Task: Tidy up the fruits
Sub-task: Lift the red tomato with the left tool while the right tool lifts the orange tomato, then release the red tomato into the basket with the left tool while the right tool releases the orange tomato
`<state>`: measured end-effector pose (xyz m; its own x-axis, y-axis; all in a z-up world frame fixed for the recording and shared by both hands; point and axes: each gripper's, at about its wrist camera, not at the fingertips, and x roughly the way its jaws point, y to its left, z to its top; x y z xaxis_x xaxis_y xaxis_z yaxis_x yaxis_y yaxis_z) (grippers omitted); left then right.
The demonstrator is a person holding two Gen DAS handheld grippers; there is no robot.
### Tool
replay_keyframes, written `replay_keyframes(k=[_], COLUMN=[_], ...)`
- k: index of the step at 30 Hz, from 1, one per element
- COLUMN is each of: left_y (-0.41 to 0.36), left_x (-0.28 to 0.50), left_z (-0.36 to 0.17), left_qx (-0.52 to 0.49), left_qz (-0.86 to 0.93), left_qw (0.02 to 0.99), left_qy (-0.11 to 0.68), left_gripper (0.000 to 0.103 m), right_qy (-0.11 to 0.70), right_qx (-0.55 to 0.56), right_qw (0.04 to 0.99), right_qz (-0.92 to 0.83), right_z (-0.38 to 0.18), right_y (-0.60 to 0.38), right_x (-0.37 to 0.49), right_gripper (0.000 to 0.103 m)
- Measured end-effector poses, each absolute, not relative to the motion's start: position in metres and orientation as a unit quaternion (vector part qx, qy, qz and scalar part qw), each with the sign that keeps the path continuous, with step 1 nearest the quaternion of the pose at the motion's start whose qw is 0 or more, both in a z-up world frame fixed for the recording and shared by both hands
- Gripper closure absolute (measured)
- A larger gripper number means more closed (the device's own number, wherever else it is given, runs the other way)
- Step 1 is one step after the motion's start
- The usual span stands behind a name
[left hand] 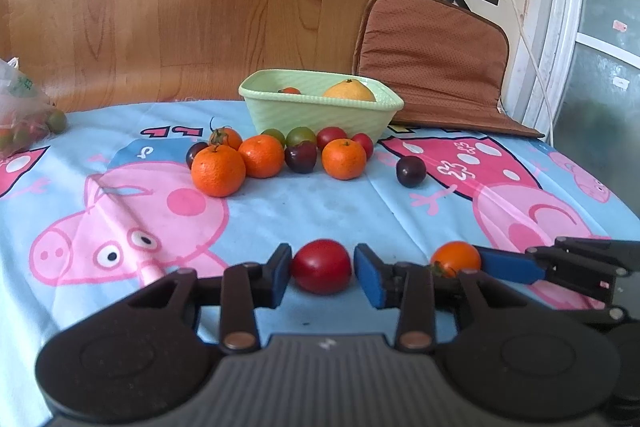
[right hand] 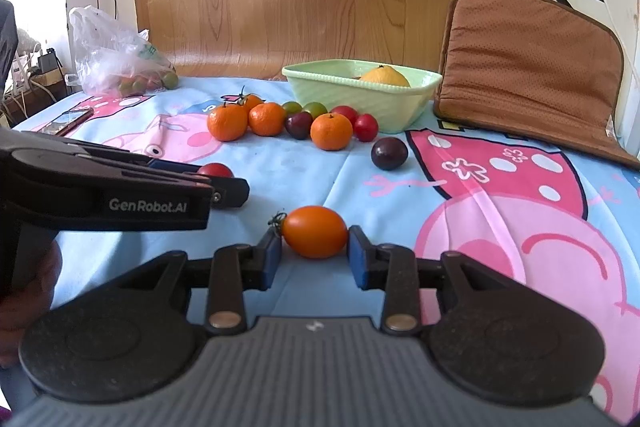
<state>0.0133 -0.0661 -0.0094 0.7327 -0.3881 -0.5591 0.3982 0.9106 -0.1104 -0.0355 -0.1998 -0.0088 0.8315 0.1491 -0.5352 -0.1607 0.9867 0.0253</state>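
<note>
A red tomato (left hand: pixel 321 265) lies on the cartoon cloth between the blue pads of my left gripper (left hand: pixel 322 261). The left pad is against it and a thin gap shows at the right pad, so this gripper is open. My right gripper (right hand: pixel 315 239) is shut on an oblong orange tomato (right hand: pixel 315 231), with a pad pressing on each end, low over the cloth. The two grippers sit side by side. Behind them a pale green basket (left hand: pixel 320 111) holds a large yellow citrus (left hand: pixel 349 91) and a small tomato (left hand: pixel 289 91).
Tangerines (left hand: pixel 218 170), small tomatoes and dark plums crowd together before the basket; one plum (left hand: pixel 411 171) lies apart on the right. A plastic bag of fruit (right hand: pixel 116 55) and a phone (right hand: pixel 72 119) lie far left. A brown cushion (left hand: pixel 436 67) leans at the back right.
</note>
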Motion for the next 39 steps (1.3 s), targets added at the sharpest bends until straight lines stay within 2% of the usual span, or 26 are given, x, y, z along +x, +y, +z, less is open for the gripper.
replay_keyframes(k=[6,9,11,20,33,39], left_y=[-0.067,-0.065,-0.064,-0.056,-0.075,-0.089], left_x=[0.015,0.015,0.015,0.026,0.146,0.206], left_z=[-0.01,-0.01,-0.01,-0.002,0.049,0.041], left_qx=[0.008,0.003,-0.003,-0.042,-0.05,-0.076], left_qz=[-0.217,-0.218,-0.217,-0.252,-0.258,-0.27], left_qw=[0.929,0.929,0.929,0.919,0.931,0.915], left_qy=[0.3,0.3,0.3,0.299,0.253,0.289], left_gripper=[0.062,0.065,0.072,0.072,0.072,0.072], right_qy=[0.279,0.278,0.278,0.28,0.19,0.197], right_qx=[-0.011,-0.012,-0.014,0.027,-0.019,0.008], right_qw=[0.957,0.957,0.957,0.955,0.98,0.979], right_qz=[0.081,0.081,0.081,0.091,0.062,0.054], right_z=[-0.009,-0.009,-0.009,-0.002,0.041,0.037], right_y=[-0.2,-0.2,-0.2,-0.213,-0.24,-0.262], right_x=[-0.035,-0.035,-0.035,-0.026,0.071,0.118], right_gripper=[0.064,0.064,0.064,0.066,0.065,0.065])
